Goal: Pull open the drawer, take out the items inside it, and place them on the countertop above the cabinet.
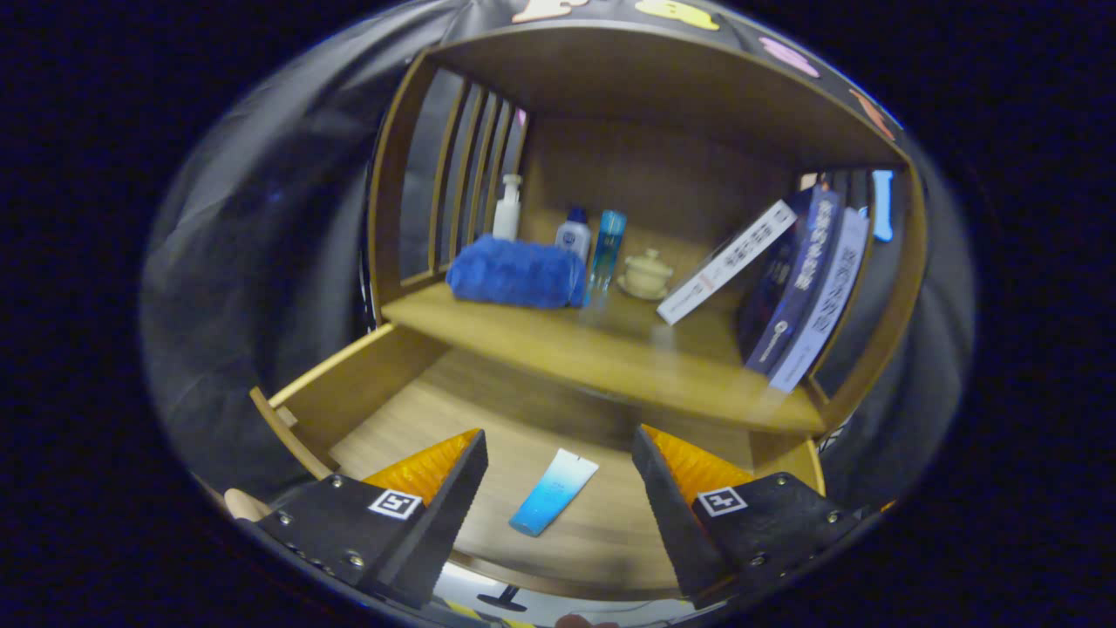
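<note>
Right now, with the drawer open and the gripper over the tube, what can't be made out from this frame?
- Back of the drawer: hidden under the countertop in the gripper view, so any further items are unknown.
- Whether the open gripper touches the blue tube lying between its fingers: height above it is unclear.
- Book spines: too small to read.
- Drawer front: cut off behind the fingers.

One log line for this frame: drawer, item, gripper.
drawer: open | blue tube: flat inside, between fingers | gripper: open, above tube | countertop: tube not placed

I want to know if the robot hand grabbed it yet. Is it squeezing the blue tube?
No, the gripper is open, and the blue tube lies flat on the floor of the open drawer between its fingers, untouched.
</note>
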A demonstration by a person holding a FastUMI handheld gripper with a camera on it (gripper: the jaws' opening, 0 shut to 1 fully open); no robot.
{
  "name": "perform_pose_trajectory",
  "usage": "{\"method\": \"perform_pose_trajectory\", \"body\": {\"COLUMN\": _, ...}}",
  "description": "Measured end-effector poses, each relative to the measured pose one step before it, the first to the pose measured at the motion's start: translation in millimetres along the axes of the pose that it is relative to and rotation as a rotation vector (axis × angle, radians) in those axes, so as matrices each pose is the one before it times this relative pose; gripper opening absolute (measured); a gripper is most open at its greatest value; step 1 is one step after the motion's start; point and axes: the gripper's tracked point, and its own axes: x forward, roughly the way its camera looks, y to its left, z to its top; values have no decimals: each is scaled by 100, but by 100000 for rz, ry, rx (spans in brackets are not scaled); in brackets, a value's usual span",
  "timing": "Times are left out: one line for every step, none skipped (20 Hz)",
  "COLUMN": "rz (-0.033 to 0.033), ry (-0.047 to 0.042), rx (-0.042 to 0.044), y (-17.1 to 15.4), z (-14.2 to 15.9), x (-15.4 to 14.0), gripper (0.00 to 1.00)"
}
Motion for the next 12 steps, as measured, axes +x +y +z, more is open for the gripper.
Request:
{"method": "perform_pose_trajectory", "body": {"rz": 394, "ry": 4547, "rx": -1479, "y": -38, "z": -456, "x": 1081, "gripper": 99}}
{"method": "perform_pose_trajectory", "body": {"rz": -673, "ry": 5221, "rx": -2083, "y": -401, "z": -652, "x": 570, "gripper": 99}}
{"method": "perform_pose_trajectory", "body": {"rz": -48, "ry": 4393, "rx": -1957, "y": -9, "z": -748, "x": 819, "gripper": 99}}
{"method": "perform_pose_trajectory", "body": {"rz": -123, "ry": 4388, "rx": -1271, "y": 54, "z": -767, "x": 789, "gripper": 99}}
{"method": "perform_pose_trajectory", "body": {"rz": 349, "ry": 4655, "rx": -541, "y": -97, "z": -550, "x": 764, "gripper": 99}}
{"method": "perform_pose_trajectory", "body": {"rz": 752, "ry": 4811, "rx": -323, "y": 52, "z": -870, "x": 782, "gripper": 99}}
{"method": "perform_pose_trajectory", "body": {"rz": 965, "ry": 5316, "rx": -931, "y": 111, "z": -801, "x": 608, "gripper": 99}}
{"method": "perform_pose_trajectory", "body": {"rz": 75, "ry": 5386, "rx": -1110, "y": -24, "z": -930, "x": 937, "gripper": 99}}
{"method": "perform_pose_trajectory", "body": {"rz": 1876, "ry": 6788, "rx": -243, "y": 306, "z": -1134, "x": 324, "gripper": 99}}
{"method": "perform_pose_trajectory", "body": {"rz": 3762, "ry": 3499, "rx": 162, "y": 678, "z": -422, "x": 232, "gripper": 99}}
{"method": "perform_pose_trajectory", "body": {"rz": 2216, "ry": 3220, "rx": 992, "y": 318, "z": -196, "x": 410, "gripper": 98}}
{"method": "perform_pose_trajectory", "body": {"rz": 618, "ry": 3726, "rx": 1450, "y": 24, "z": -322, "x": 16, "gripper": 98}}
